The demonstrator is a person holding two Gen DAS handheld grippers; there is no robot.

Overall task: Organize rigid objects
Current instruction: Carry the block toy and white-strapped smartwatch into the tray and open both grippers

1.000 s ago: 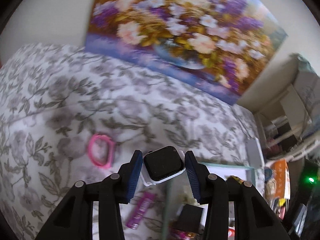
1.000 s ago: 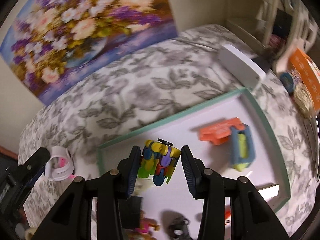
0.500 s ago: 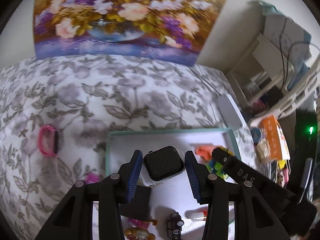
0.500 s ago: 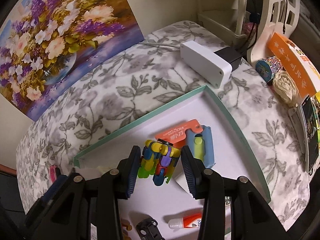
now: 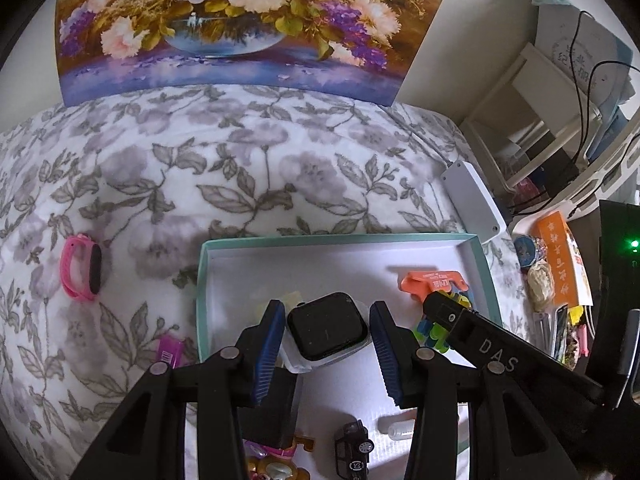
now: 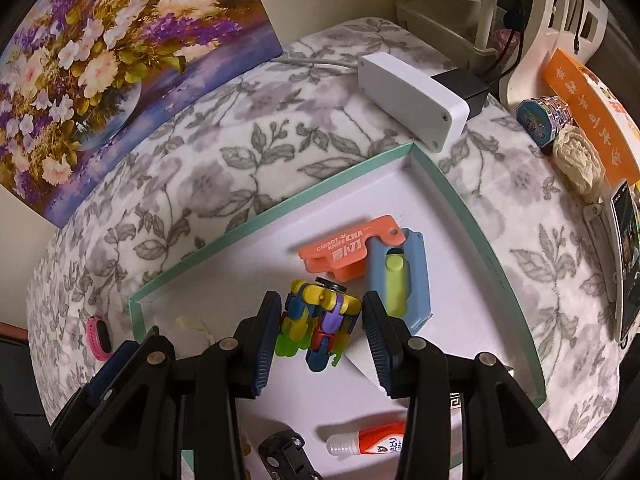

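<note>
My left gripper (image 5: pixel 328 332) is shut on a white smartwatch (image 5: pixel 326 330) with a black screen, held above the green-rimmed white tray (image 5: pixel 340 238). My right gripper (image 6: pixel 320 328) is shut on a multicoloured plastic fidget toy (image 6: pixel 318 322) over the same tray (image 6: pixel 280 208). In the left wrist view the right gripper's arm (image 5: pixel 500 354) crosses the tray's right side with the toy (image 5: pixel 434 330) at its tip. An orange carrot knife (image 6: pixel 348 250) and a blue case with a green slider (image 6: pixel 398 276) lie in the tray. A pink wristband (image 5: pixel 82 268) rests on the floral cloth, outside the tray on the left.
In the tray's near part lie a black toy car (image 5: pixel 354 448), a glue tube (image 6: pixel 368 442) and a small figure (image 5: pixel 272 466). A magenta item (image 5: pixel 170 350) sits left of the tray. A white box (image 6: pixel 412 100) stands behind it. Orange packaging (image 6: pixel 592 108) and clutter crowd the right edge.
Both grippers have moved in over the tray and lower, each still holding its object. The right gripper's arm has come further into the left wrist view.
</note>
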